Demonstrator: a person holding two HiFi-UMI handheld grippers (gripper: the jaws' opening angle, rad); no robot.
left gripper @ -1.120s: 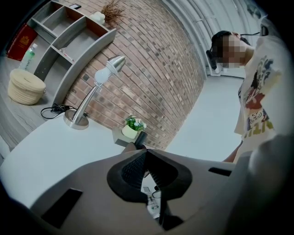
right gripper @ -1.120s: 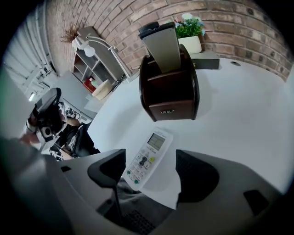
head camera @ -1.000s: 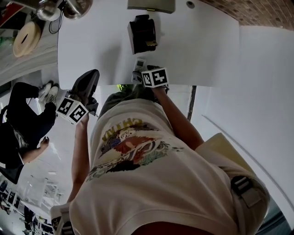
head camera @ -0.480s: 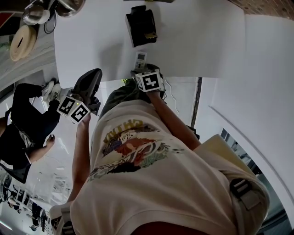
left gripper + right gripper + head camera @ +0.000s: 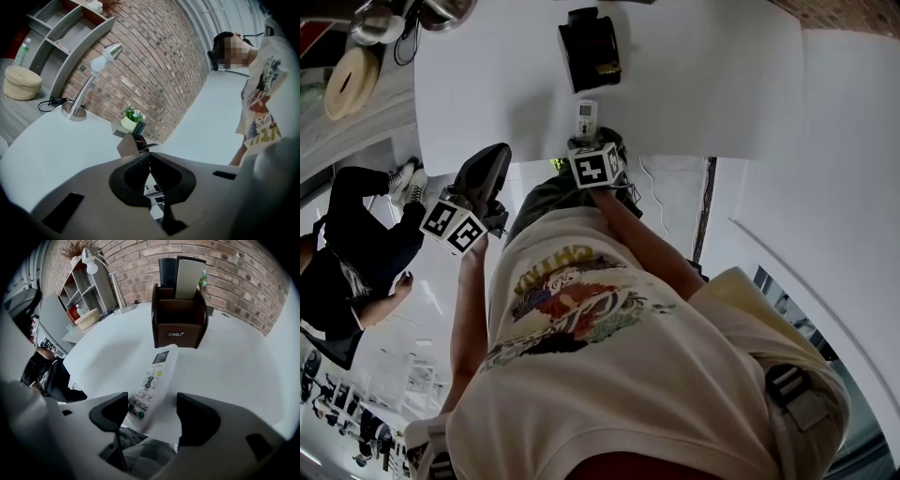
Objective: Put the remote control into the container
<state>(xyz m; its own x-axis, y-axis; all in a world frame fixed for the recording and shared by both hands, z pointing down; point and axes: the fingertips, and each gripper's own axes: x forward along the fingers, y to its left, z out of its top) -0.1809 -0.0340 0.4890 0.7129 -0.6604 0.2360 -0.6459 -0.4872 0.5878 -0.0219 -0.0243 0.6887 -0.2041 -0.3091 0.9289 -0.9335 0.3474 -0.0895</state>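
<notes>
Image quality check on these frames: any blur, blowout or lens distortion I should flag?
Right gripper view: strong fisheye with black corners; remote control is sharp at its display, softer at the near end, container label legible. Left gripper view: same bending, shelf curved, mosaic patch at upper right. Head view: white table looks near blown out, almost shadowless.

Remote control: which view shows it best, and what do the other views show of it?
The right gripper view: the remote lies large between the open jaws of the right gripper, buttons and screen visible. The head view shows it small and far. The left gripper view shows no clear remote.
</notes>
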